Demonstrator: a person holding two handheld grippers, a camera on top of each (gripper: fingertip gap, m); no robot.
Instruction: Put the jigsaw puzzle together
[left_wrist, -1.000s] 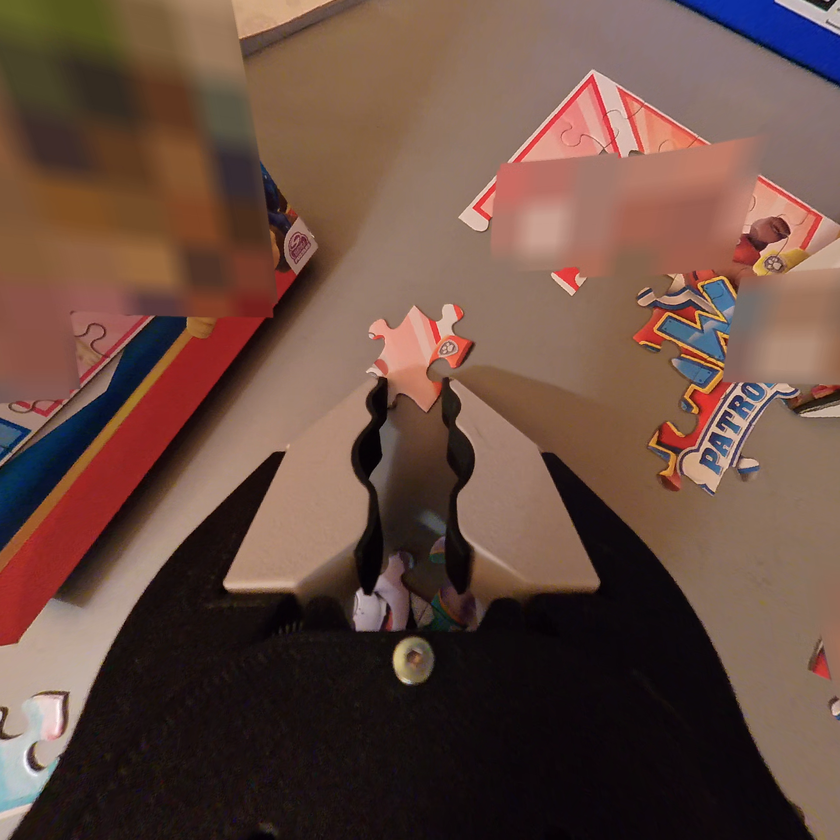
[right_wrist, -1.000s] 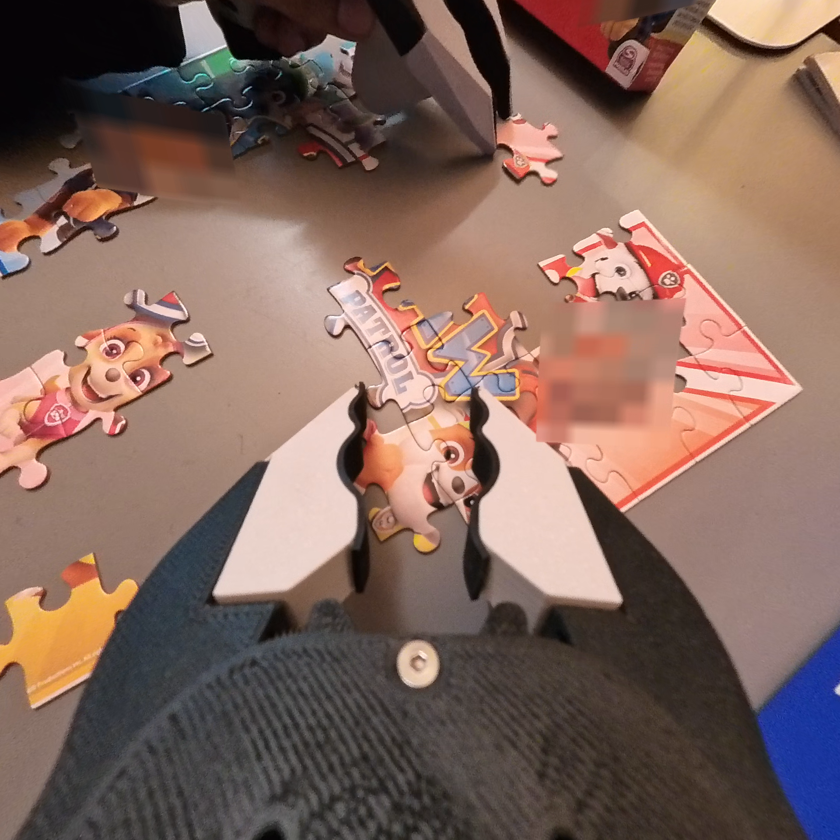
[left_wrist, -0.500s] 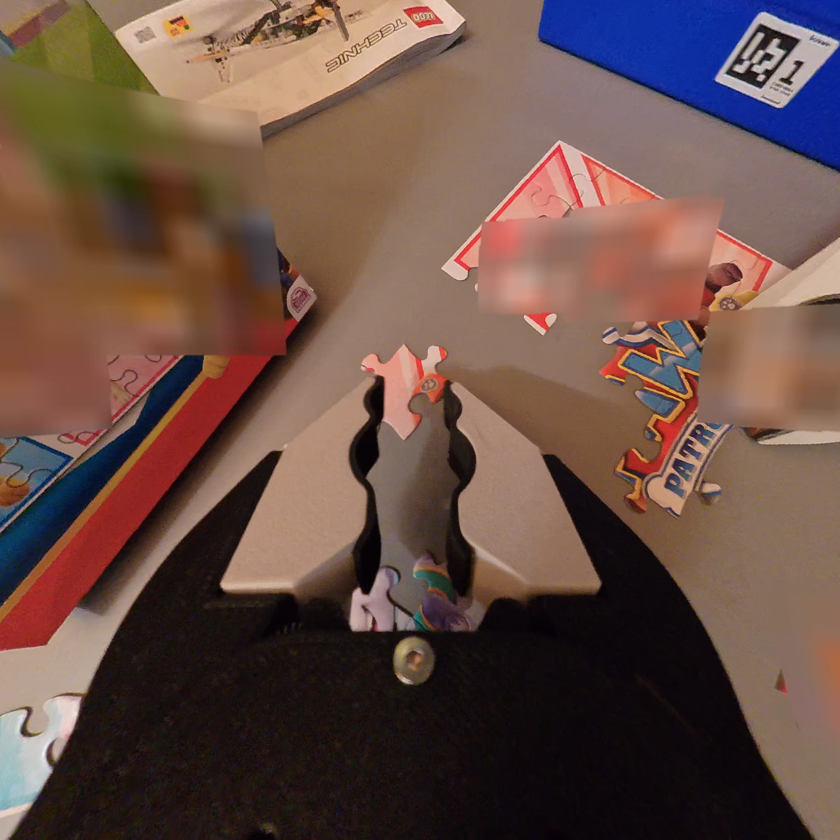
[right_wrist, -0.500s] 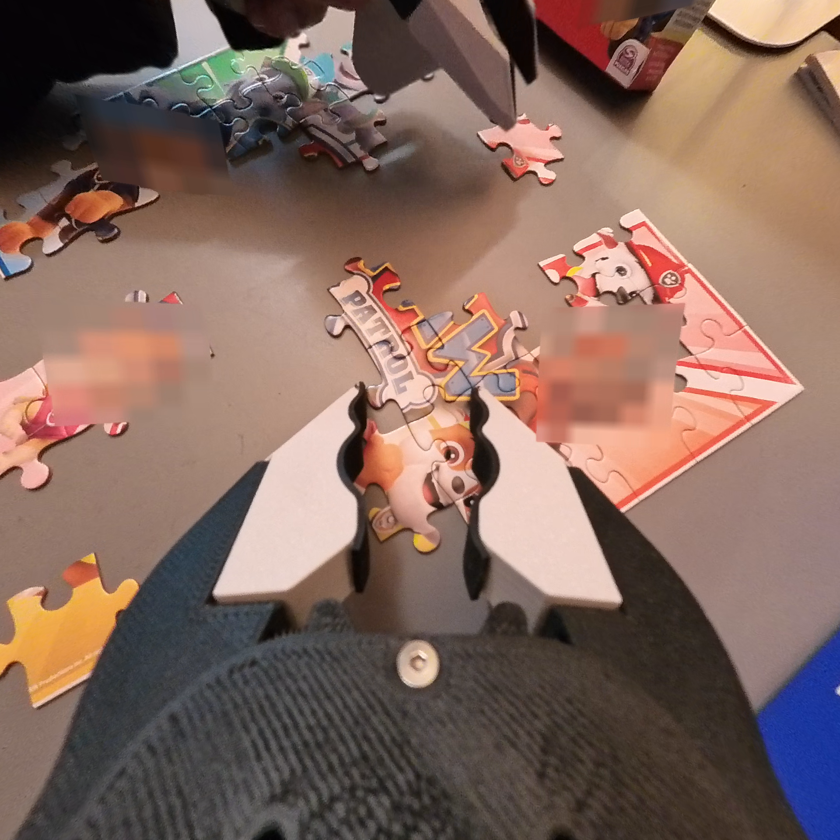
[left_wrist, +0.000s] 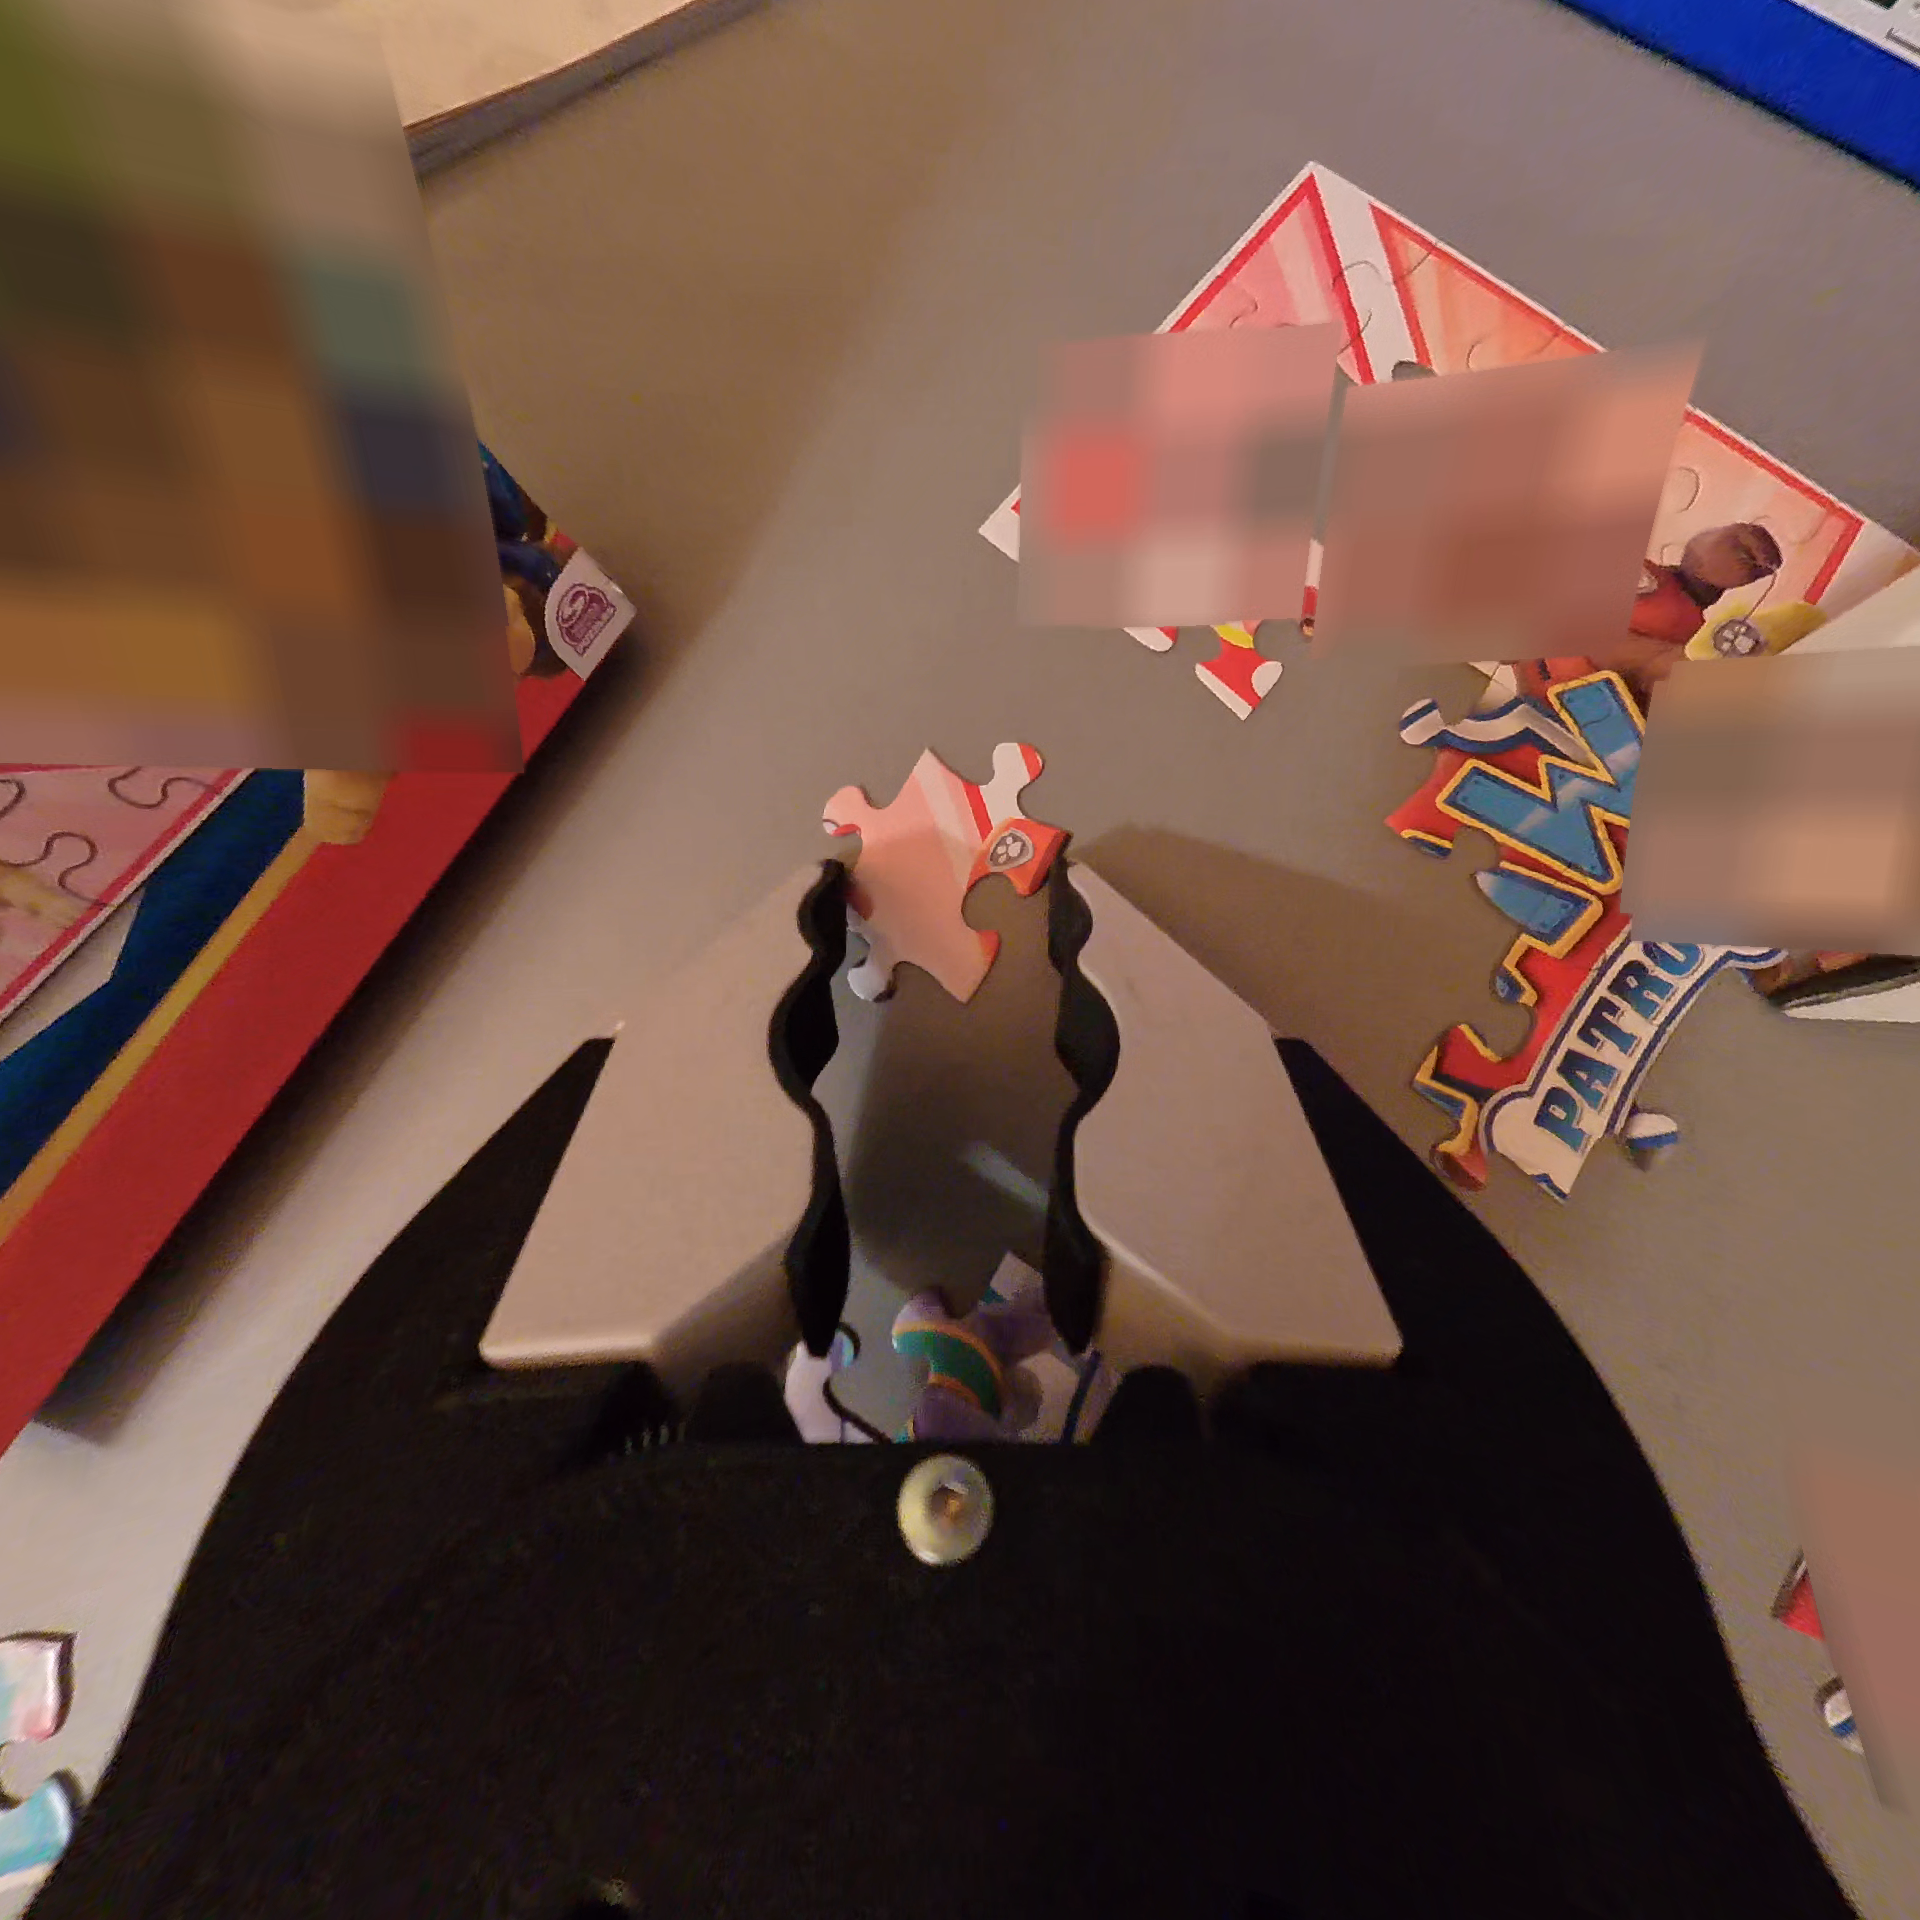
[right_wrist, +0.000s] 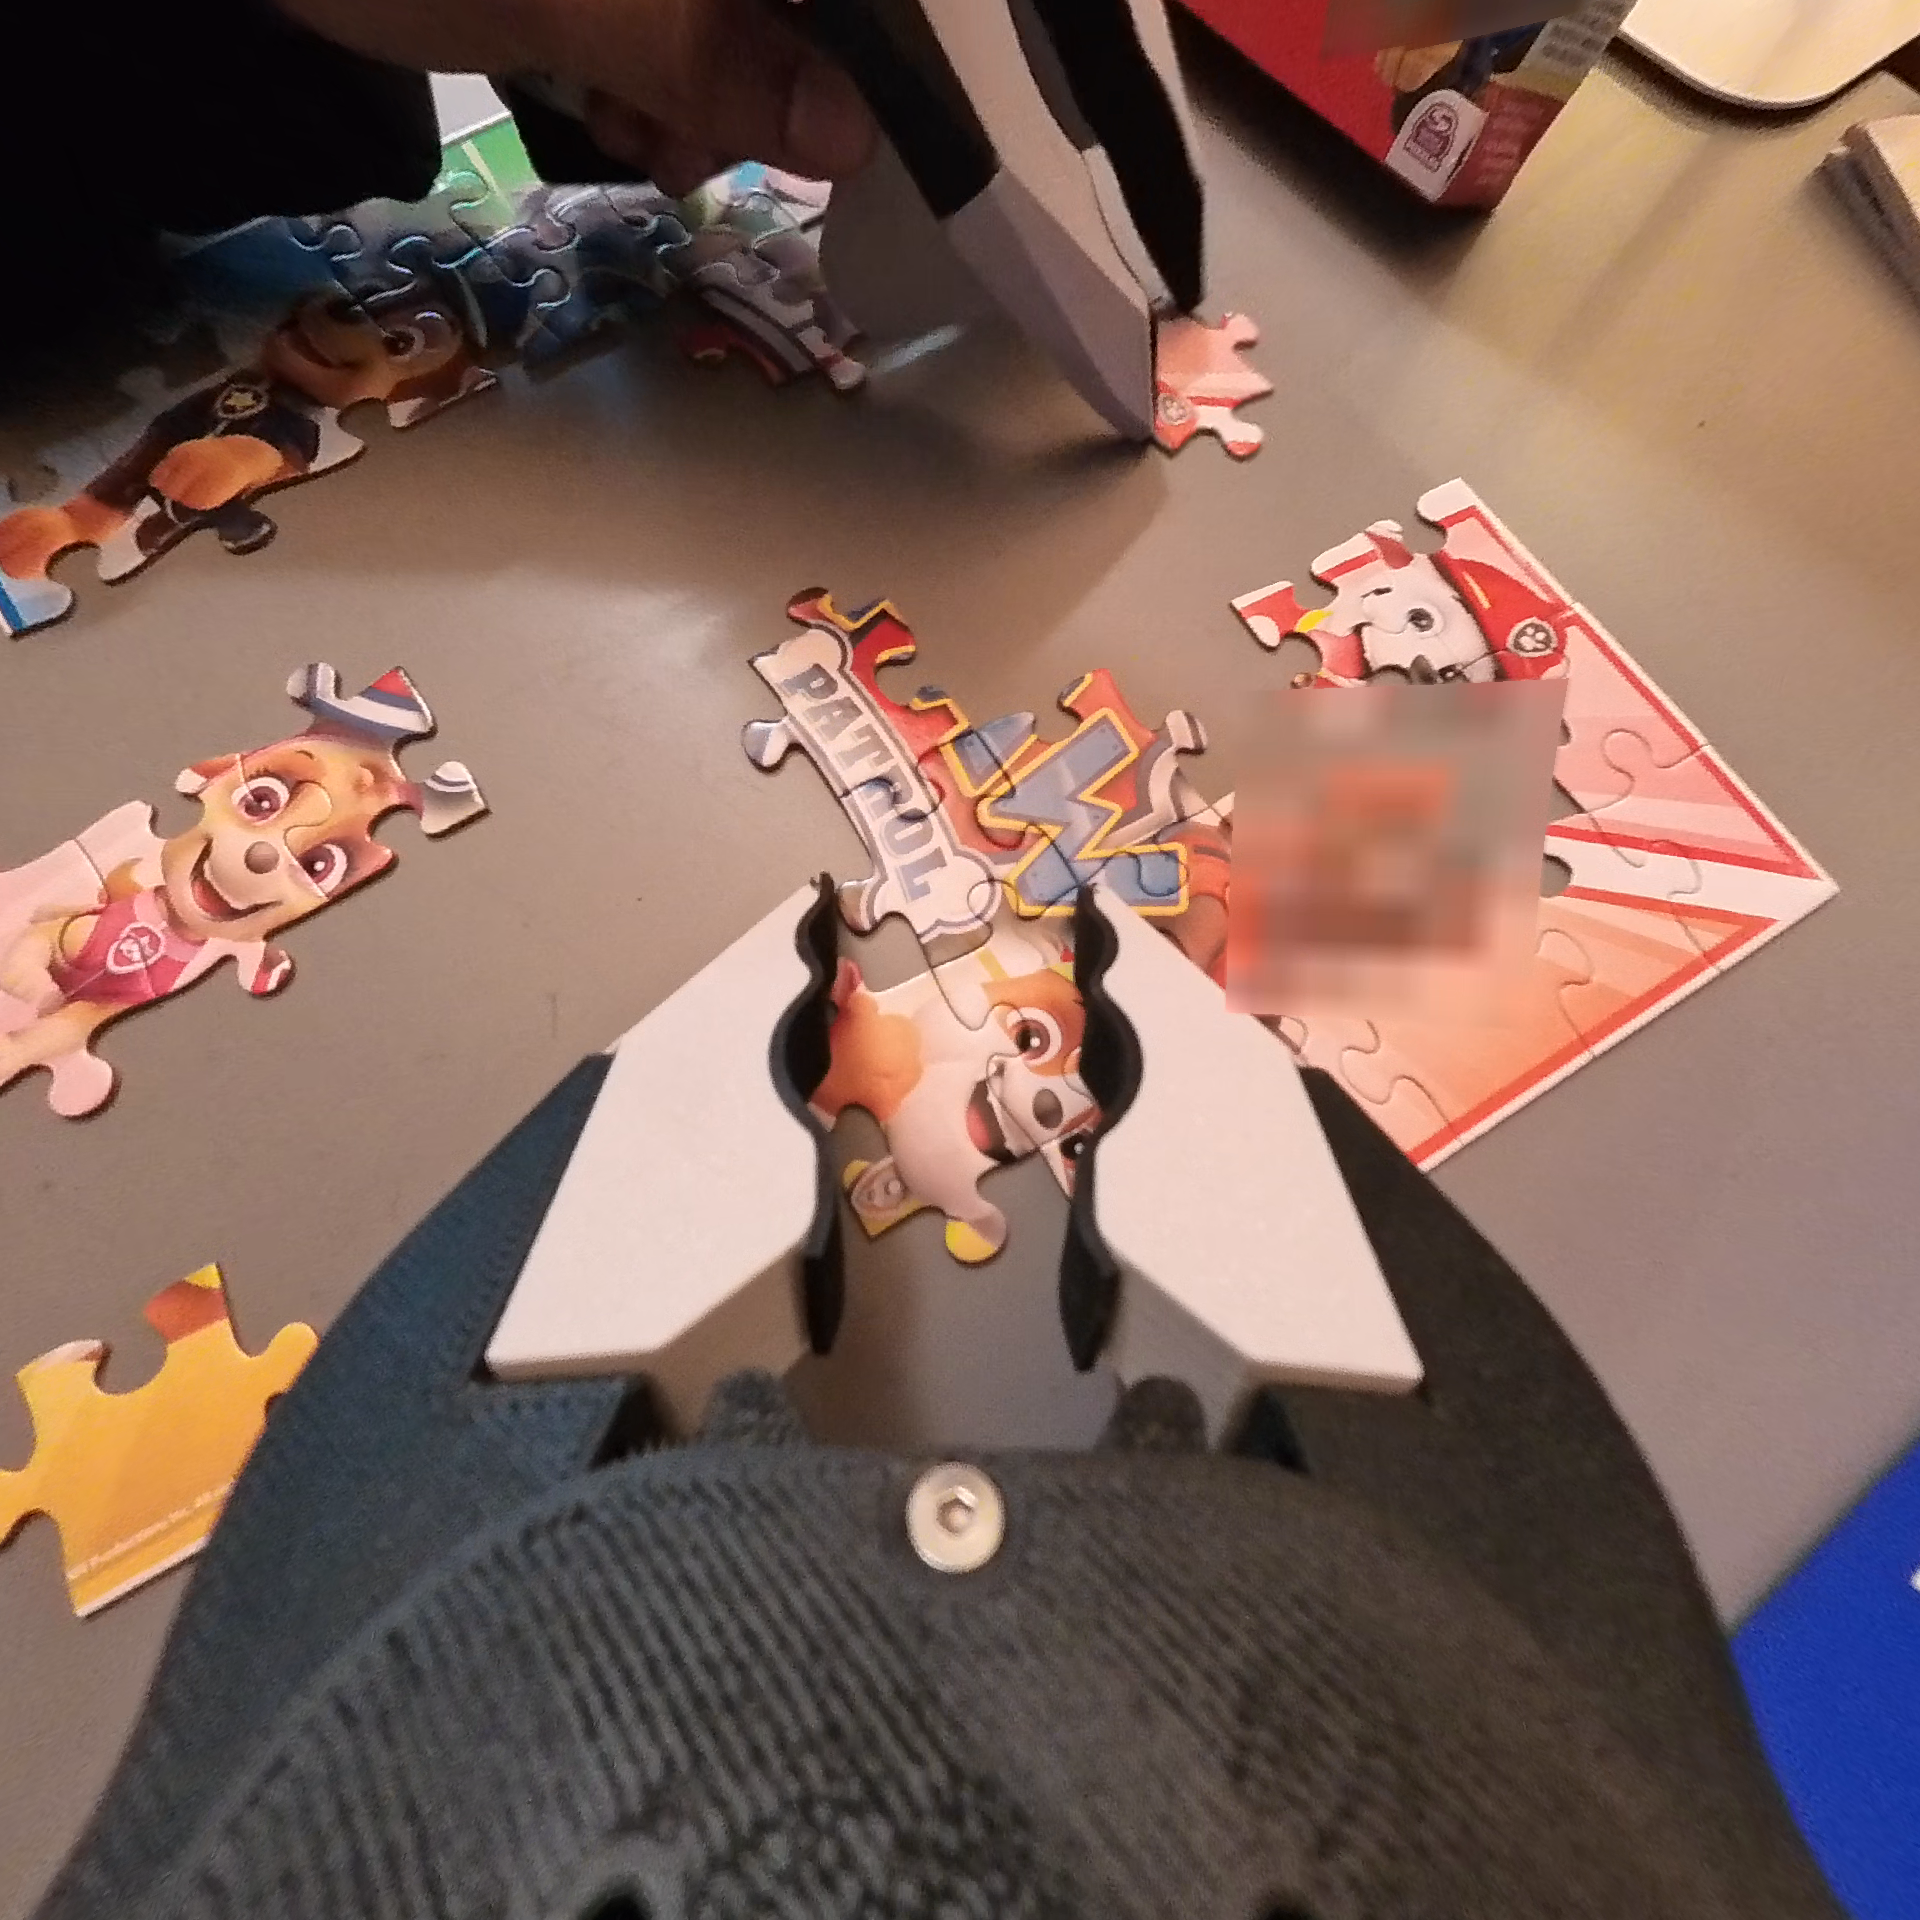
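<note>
A flat grey tabletop (right_wrist: 644, 582) fills both views, scattered with cartoon jigsaw parts. Biggest thing on it is the red cardboard puzzle box (left_wrist: 156, 1091) along the left side of the left wrist view, its corner also showing at the top of the right wrist view. Next, the joined section of pink-and-red striped puzzle with a straight red border (right_wrist: 1662, 852), and butted against it the assembled red, blue and yellow logo cluster (right_wrist: 997, 790). Off to the left lies a small joined section showing a tan cartoon pup in pink (right_wrist: 187, 862), and a loose yellow puzzle piece (right_wrist: 135, 1423) sits near the lower edge.

Now the tools. The right gripper (right_wrist: 951, 914) hangs moderately open over the logo cluster, its black wavy fingers (right_wrist: 805, 1039) straddling the pieces with an orange-and-white pup; whether they touch the card cannot be told.

The left gripper (left_wrist: 940, 878) stands partly open, tips down at the table, with a single pink-and-red puzzle piece bearing a small paw badge (left_wrist: 935, 883) lying flat between its fingertips. The piece reaches both tips, yet a firm pinch cannot be confirmed. It lies apart from the striped section.
</note>
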